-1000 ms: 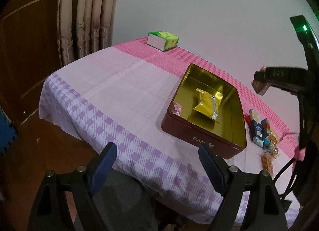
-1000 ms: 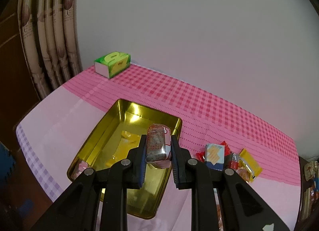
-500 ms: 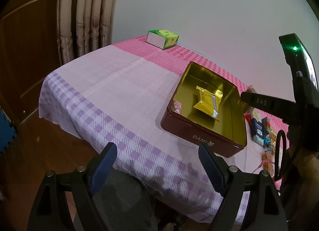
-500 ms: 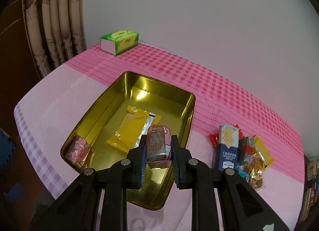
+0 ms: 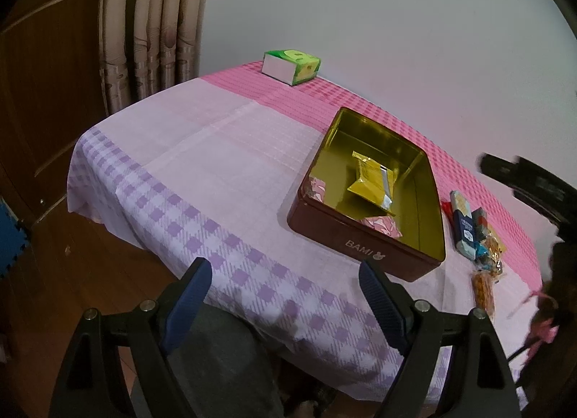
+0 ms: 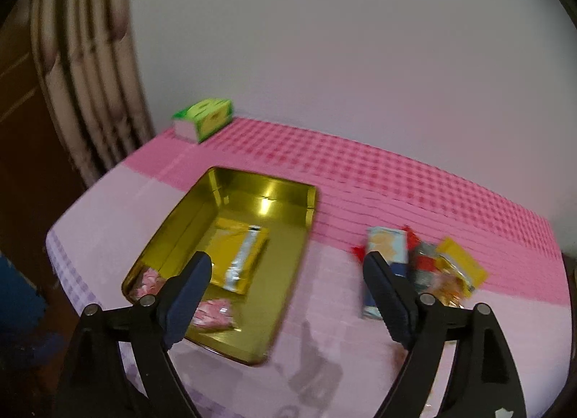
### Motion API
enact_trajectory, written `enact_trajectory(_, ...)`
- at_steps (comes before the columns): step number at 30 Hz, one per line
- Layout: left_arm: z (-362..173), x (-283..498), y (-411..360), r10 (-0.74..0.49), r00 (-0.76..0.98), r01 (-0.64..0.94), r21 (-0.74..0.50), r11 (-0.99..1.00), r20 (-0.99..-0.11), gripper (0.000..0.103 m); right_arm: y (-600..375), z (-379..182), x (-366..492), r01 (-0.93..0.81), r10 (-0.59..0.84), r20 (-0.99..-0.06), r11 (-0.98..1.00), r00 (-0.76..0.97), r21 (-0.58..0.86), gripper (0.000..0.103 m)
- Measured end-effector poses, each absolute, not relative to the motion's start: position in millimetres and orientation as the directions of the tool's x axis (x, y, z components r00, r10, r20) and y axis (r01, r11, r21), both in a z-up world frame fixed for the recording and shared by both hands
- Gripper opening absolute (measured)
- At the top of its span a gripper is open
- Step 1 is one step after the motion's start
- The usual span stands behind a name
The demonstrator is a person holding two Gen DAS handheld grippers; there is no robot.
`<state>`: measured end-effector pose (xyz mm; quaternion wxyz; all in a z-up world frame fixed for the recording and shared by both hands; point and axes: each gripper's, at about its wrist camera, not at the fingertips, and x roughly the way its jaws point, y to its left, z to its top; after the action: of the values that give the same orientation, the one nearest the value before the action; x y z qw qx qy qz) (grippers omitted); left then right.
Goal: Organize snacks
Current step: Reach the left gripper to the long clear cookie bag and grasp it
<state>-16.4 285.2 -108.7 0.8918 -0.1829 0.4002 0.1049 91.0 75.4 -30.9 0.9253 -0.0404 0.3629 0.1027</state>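
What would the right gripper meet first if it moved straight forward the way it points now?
Probably the pink tablecloth, between the gold tin and the snack pile. The right gripper is open and empty; depth is unclear.

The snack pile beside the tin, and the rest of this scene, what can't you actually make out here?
- Snack pile, right wrist view: motion blur smears the wrappers, and the open right tongs cover its near end.
- Same pile in the left wrist view: too small to count.
- Pink packet, left wrist view: the tin wall hides its lower part.
- Table's near edge: hidden behind the open left tongs.
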Motion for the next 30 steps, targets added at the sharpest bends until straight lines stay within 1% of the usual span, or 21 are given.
enact_trajectory(6,-111.1,-12.4,272.0,0.017,0.654,-0.285,-0.225,0.932,-0.756,0.086,-8.6,-44.1,72.3,-0.098,0.129,-0.695,0.992,0.707,0.084,0.084)
enact_trajectory(10,-105.2,-12.3,255.2,-0.027,0.689,-0.197,-0.223,0.955,-0.724,0.086,-71.3,-58.2,45.2,0.003,0.09,-0.691,0.991,0.717,0.133,0.084)
enact_trajectory(12,-100.9,-13.1,244.3,-0.046,0.716,-0.142,-0.21,0.967,-0.696,0.086,-103.9,-64.3,26.4,0.065,0.04,-0.677,0.99,0.734,0.128,0.084)
enact_trajectory(14,-98.7,-14.5,228.5,-0.049,0.747,-0.09,-0.174,0.981,-0.663,0.086,-127.0,-69.1,11.9,0.11,-0.019,-0.667,0.989,0.745,0.094,0.086)
enact_trajectory(16,-101.5,-12.3,209.5,-0.033,0.757,-0.045,-0.103,0.994,-0.653,0.086,-151.3,-77.2,-3.7,0.156,-0.084,-0.66,0.986,0.746,0.052,0.089)
enact_trajectory(18,-106.9,-9.1,189.7,-0.069,0.742,0.023,-0.077,0.997,-0.667,0.086,-170.9,-83.5,-15.5,0.183,-0.116,-0.657,0.983,0.745,0.033,0.089)
enact_trajectory(20,-110.9,-2.4,175.2,-0.128,0.715,0.071,-0.111,0.991,-0.687,0.086,-188.5,-88.1,-26.0,0.208,-0.148,-0.647,0.978,0.748,0.016,0.09)
enact_trajectory(21,-113.3,4.2,166.6,-0.166,0.69,0.087,-0.147,0.985,-0.705,0.086,-197.9,-89.9,-31.9,0.222,-0.161,-0.639,0.975,0.752,0.016,0.091)
enact_trajectory(24,-117.1,18.8,143.2,-0.198,0.656,0.095,-0.181,0.979,-0.728,0.086,-216.5,-86.9,-35.8,0.25,-0.144,-0.639,0.965,0.756,0.078,0.091)
enact_trajectory(26,-120.9,30.2,122.2,-0.228,0.602,0.128,-0.189,0.974,-0.765,0.086,-225.7,-78.1,-36.2,0.234,-0.106,-0.622,0.964,0.776,0.128,0.092)
enact_trajectory(28,-121.5,38.8,99.0,-0.216,0.575,0.156,-0.153,0.976,-0.789,0.086,-226.7,-70.3,-39.2,0.217,-0.105,-0.605,0.969,0.789,0.115,0.094)
enact_trajectory(30,-120.3,45.7,76.9,-0.15,0.586,0.168,-0.061,0.984,-0.796,0.086,-226.1,-60.0,-38.6,0.203,-0.1,-0.589,0.973,0.802,0.112,0.095)
